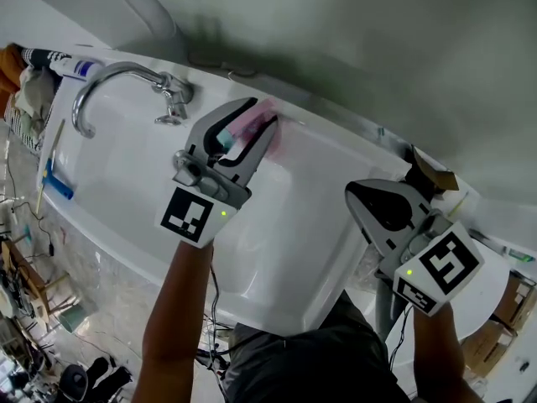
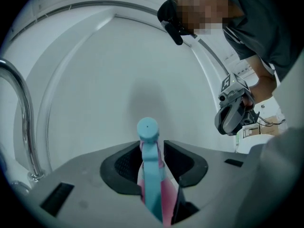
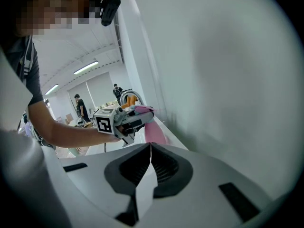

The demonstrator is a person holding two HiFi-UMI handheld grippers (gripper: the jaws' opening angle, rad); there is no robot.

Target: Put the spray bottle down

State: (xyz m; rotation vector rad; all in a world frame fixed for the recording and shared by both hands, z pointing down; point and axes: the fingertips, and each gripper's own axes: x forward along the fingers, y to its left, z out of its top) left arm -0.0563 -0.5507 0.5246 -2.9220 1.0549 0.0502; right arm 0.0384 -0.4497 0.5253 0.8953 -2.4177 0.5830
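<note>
Straddling the pink plastic spray bottle (image 2: 153,186), the left gripper (image 2: 153,145) stands released at the far rim of the white sink (image 1: 336,145); right gripper (image 3: 150,147) clenched.

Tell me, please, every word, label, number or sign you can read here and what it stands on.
No text here can be read.
White tube: blue print, too blurred to read.
Left marker cube and right marker cube: black-and-white square patterns, no words.
Spray bottle: no label shows.
</note>
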